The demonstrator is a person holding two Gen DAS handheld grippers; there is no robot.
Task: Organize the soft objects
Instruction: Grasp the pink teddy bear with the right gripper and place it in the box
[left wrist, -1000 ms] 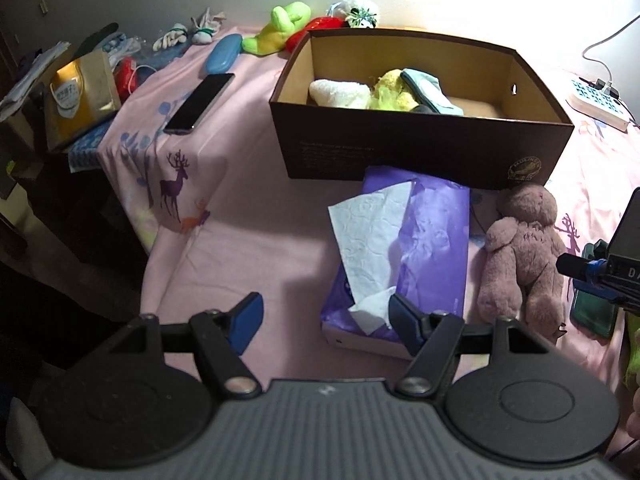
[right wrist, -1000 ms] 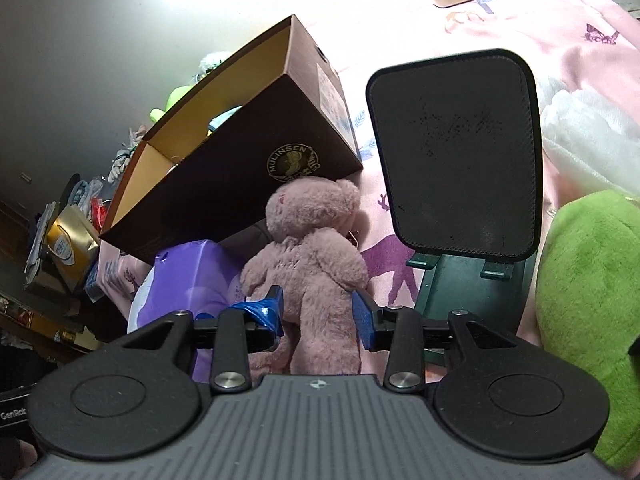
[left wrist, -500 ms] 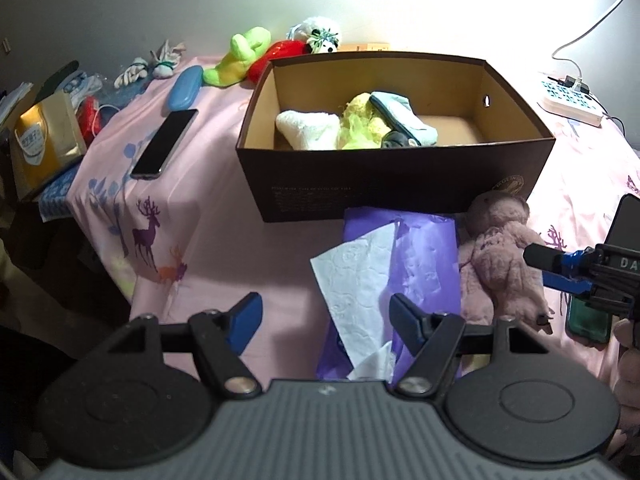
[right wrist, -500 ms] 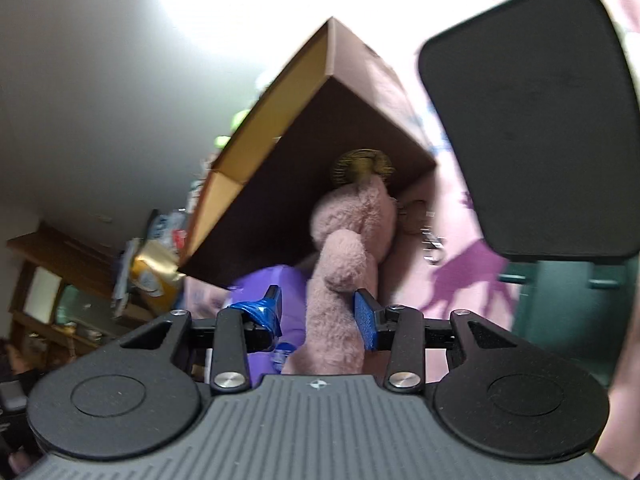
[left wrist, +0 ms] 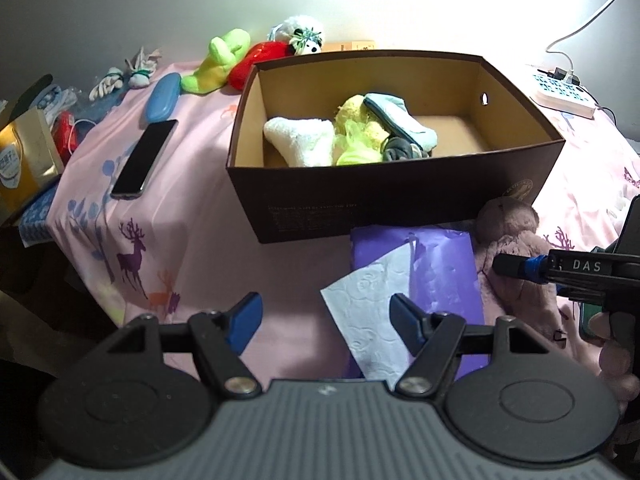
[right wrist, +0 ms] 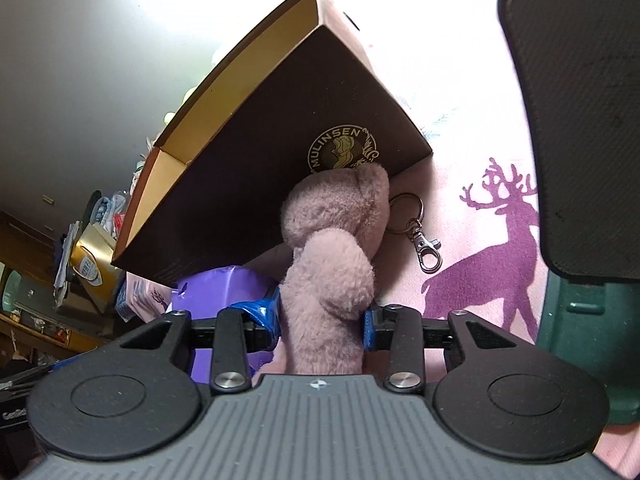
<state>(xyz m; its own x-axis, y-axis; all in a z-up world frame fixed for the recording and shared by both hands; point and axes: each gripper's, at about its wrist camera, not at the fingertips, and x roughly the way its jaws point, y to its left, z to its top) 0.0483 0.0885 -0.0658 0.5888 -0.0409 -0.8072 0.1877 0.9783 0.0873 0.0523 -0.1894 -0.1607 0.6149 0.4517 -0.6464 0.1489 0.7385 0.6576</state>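
A pink plush bear (right wrist: 332,248) lies on the pink sheet against the front of the brown box (right wrist: 256,168). My right gripper (right wrist: 320,320) is shut on the bear's body; it also shows in the left wrist view (left wrist: 520,268) over the bear (left wrist: 516,240). The brown box (left wrist: 392,196) holds a white plush bone (left wrist: 300,140), a yellow plush (left wrist: 360,128) and a blue-grey soft item (left wrist: 400,120). My left gripper (left wrist: 324,320) is open and empty above the sheet, near a purple tissue pack (left wrist: 436,276).
A green plush (left wrist: 220,60), a red plush (left wrist: 256,60) and a panda plush (left wrist: 300,32) lie behind the box. A phone (left wrist: 144,160) and blue case (left wrist: 162,96) lie left. A power strip (left wrist: 560,92) sits far right. A black stand (right wrist: 576,120) rises right of the bear.
My right gripper has closed on the bear and dropped low to the sheet. My left gripper has drawn back and up, so the box interior shows more fully.
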